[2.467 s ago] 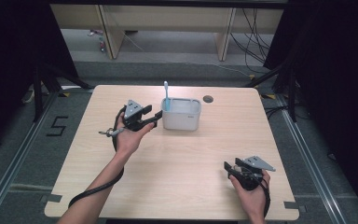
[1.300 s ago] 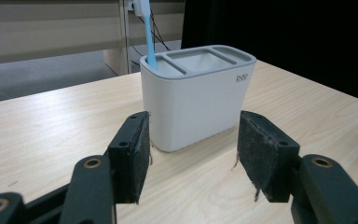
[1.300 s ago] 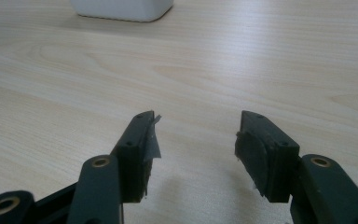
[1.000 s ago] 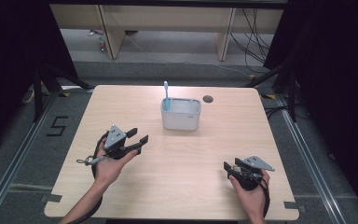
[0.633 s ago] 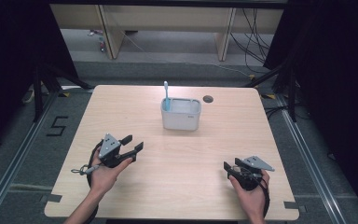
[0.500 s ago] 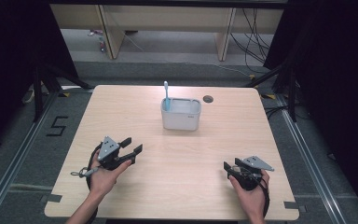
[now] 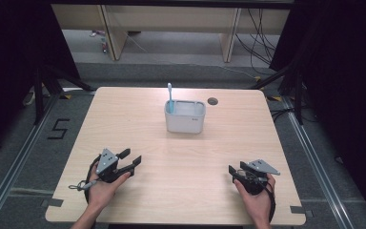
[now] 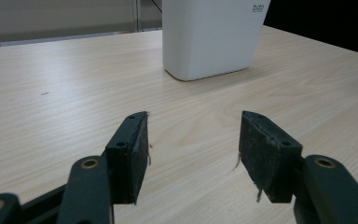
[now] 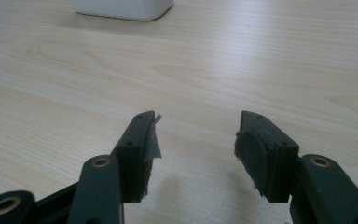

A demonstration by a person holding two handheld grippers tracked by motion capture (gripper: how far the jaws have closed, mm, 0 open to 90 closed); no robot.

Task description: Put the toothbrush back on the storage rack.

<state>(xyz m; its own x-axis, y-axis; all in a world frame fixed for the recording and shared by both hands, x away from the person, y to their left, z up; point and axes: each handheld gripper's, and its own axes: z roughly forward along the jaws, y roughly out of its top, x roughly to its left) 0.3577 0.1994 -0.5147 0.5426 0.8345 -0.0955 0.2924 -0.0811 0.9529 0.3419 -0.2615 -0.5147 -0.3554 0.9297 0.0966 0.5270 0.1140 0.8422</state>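
1. Two grippers sit at the near edge of the table [image 7: 124,119]: my left gripper [image 7: 129,159] near the front left, my right gripper [image 7: 234,171] near the front right, each in its hand and low over the wood.
2. My left gripper's jaws are spread wide with nothing between them; in the left gripper view I see bare table through the gap and the white holder [image 8: 212,35] straight ahead, well apart from my pads [image 8: 133,158].
3. My right gripper's jaws are likewise spread and empty; the right gripper view shows plain wood between them and just the bottom edge of the holder far off at the top.
4. That white holder [image 7: 185,116] stands upright in the middle of the table, toward the far side, beside a dark round hole [image 7: 213,101] in the tabletop.
5. One light blue toothbrush [image 7: 170,98] stands in the holder at its left end, its handle rising above the rim and leaning slightly. The rest of the holder looks empty, though I cannot see its floor.
6. My judgement: the placing step looks done, since the toothbrush is in the holder and both grippers are clear of it, at rest.
7. Should another move be called for, it needs a long reach forward from either hand, jaws kept apart, coming down on the handle from above without knocking the holder.
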